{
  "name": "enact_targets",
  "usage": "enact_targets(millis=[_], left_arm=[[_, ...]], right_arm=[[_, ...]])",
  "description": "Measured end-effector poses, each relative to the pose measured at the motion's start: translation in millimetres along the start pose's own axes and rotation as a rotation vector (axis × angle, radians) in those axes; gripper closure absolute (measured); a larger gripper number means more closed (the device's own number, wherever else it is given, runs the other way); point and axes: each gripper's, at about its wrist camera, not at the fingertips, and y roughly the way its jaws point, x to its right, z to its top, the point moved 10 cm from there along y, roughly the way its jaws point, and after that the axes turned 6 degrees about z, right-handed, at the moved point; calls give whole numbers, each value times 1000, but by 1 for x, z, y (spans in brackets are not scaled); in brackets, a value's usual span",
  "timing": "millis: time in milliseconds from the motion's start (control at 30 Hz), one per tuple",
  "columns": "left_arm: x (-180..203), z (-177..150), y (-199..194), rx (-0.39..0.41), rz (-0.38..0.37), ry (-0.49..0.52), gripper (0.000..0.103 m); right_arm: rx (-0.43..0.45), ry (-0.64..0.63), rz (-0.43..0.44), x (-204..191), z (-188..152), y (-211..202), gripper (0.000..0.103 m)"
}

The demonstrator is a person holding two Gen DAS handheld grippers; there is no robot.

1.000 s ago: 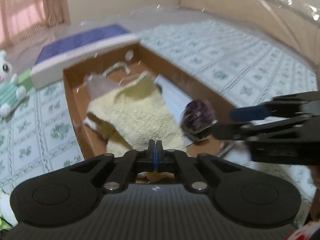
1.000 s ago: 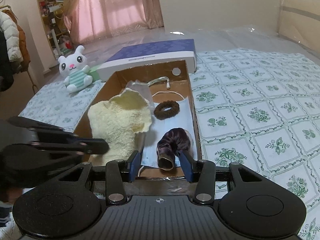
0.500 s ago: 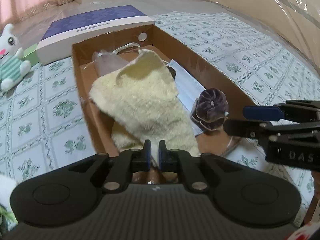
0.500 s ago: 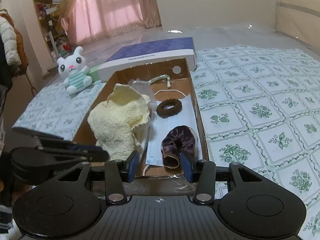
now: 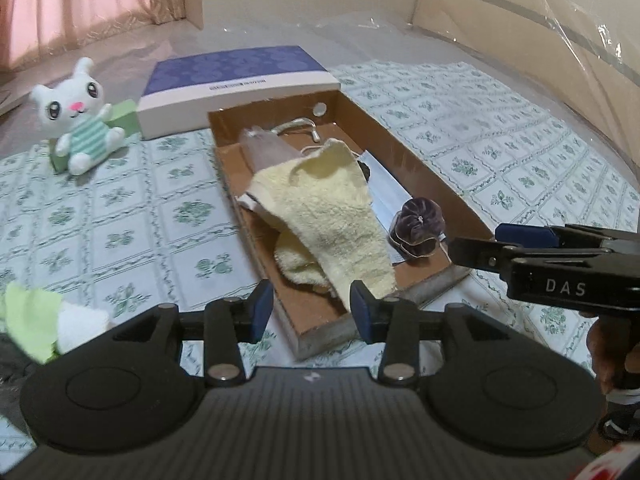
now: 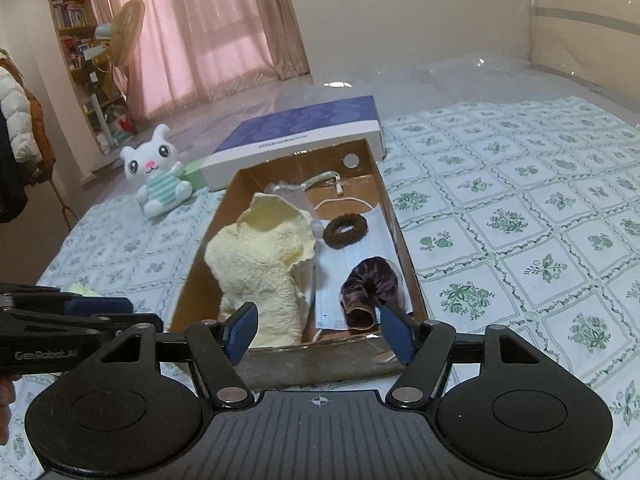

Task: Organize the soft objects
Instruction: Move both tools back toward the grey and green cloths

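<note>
A brown cardboard box (image 5: 420,168) (image 6: 404,248) lies on the patterned bedspread. In it a pale yellow towel (image 5: 320,216) (image 6: 260,256) is heaped on the left side. A purple velvet scrunchie (image 5: 418,226) (image 6: 370,288) and a brown scrunchie (image 6: 345,231) rest on a light blue face mask (image 6: 352,264). My left gripper (image 5: 311,308) hovers at the box's near end, its jaws opening, nothing between them. My right gripper (image 6: 318,330) is also back at the near edge, jaws opening and empty; in the left wrist view it (image 5: 492,246) reaches in from the right.
A blue and white flat box (image 5: 236,84) (image 6: 300,136) lies behind the cardboard box. A white plush bunny (image 5: 82,120) (image 6: 158,176) sits on a green block at the far left. Light green cloth (image 5: 36,320) lies near my left gripper. A wrapped headboard (image 5: 540,52) is at the right.
My left gripper has let go of the yellow towel, opened and pulled back and up from the box. My right gripper has widened and drawn back from the purple scrunchie.
</note>
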Motion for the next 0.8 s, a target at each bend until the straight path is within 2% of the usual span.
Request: enact_targets(millis=[467,800], left_arm=[[-16,-21,-69,40,29,-53,64],[-42,-54,-109,54,74,-103,64]], right_arm=[[38,-16,23,-44,-3,-45,31],[10,-62,78,-87,-23,-64,31]])
